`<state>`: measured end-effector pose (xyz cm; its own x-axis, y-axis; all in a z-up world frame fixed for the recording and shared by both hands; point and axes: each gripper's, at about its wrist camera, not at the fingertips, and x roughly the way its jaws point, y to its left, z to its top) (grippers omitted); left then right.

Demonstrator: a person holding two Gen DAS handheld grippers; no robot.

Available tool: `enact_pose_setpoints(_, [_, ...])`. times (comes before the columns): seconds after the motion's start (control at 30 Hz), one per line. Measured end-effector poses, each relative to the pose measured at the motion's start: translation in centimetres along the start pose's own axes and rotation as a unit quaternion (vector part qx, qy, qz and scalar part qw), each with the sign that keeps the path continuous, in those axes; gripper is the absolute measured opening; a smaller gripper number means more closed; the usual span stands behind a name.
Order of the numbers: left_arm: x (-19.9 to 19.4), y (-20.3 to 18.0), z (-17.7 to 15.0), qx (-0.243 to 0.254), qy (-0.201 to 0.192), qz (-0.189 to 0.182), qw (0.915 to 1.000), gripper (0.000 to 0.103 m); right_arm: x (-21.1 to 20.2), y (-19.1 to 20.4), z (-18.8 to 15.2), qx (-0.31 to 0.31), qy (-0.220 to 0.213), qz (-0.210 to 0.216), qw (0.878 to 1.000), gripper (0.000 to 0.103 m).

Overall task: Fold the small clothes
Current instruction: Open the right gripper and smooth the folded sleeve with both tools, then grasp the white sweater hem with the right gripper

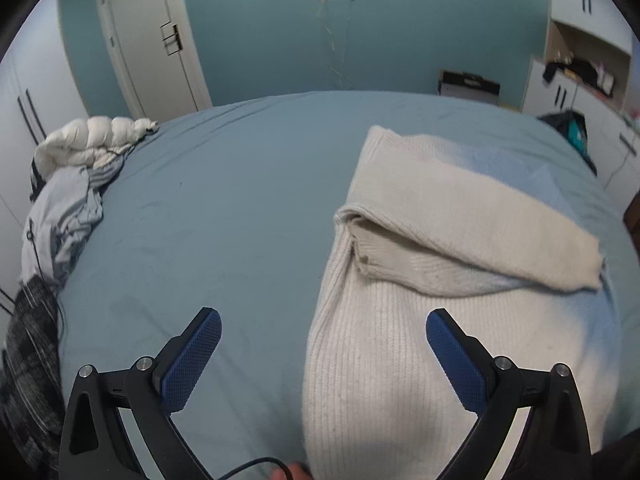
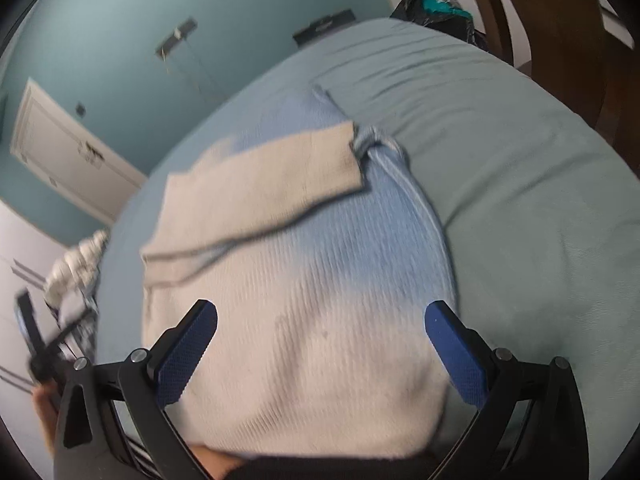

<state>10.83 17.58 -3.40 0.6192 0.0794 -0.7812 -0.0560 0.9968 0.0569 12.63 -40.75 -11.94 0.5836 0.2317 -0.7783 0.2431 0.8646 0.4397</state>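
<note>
A cream ribbed knit sweater (image 1: 400,360) lies flat on the blue bed sheet (image 1: 224,208), with one sleeve (image 1: 460,216) folded across its body. My left gripper (image 1: 323,322) is open and empty, hovering over the sweater's left edge near the hem. In the right wrist view the same sweater (image 2: 304,320) fills the middle, its folded sleeve (image 2: 256,184) lying across the top. My right gripper (image 2: 321,316) is open and empty above the sweater's lower body. The left gripper (image 2: 36,336) shows blurred at the left edge of the right wrist view.
A heap of white and striped clothes (image 1: 76,168) lies at the bed's left edge. A white door (image 1: 152,40) and teal wall stand behind. White cabinets (image 1: 580,80) with clutter stand at the right. A dark wooden bed frame (image 2: 560,40) borders the bed's right side.
</note>
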Motion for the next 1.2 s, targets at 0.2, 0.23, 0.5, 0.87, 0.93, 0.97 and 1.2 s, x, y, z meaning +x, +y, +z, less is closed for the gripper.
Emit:
enact_pose_setpoints(0.2, [2.1,1.2,-0.3,-0.013,0.048,0.002,0.9987,0.103,0.8,-2.2,-0.5,0.032,0.076,-0.101,0.991,0.102])
enact_pose_setpoints(0.23, [2.4,1.3,-0.3,-0.015,0.059,-0.001,0.9981,0.103,2.1,-3.4,-0.5,0.064,0.118,-0.111,0.985,0.102])
enact_pose_setpoints(0.5, [3.0,0.6,-0.7,-0.008,0.076,-0.017,0.9969,0.103,10.4,-6.4,-1.6,0.15,0.323,-0.094,0.93,0.102])
enact_pose_setpoints(0.87, [2.8,-0.1,-0.8,0.005,0.077,-0.008,0.997,0.103,17.0,-4.0,-4.6,0.022,0.443,-0.209,0.872,0.095])
enact_pose_setpoints(0.93, [2.9,0.1,-1.0,0.002,0.079,-0.005,0.9969,0.103,17.6,-3.5,-4.9,0.007,0.439,-0.211,0.873,0.092])
enact_pose_setpoints(0.97, [3.0,0.1,-1.1,0.001,0.08,-0.003,0.9968,0.103,17.8,-3.3,-4.9,0.004,0.438,-0.212,0.874,0.089])
enact_pose_setpoints(1.2, [3.1,0.2,-1.2,-0.001,0.084,0.004,0.9964,0.103,16.6,-2.1,-4.9,-0.028,0.384,-0.17,0.907,0.016])
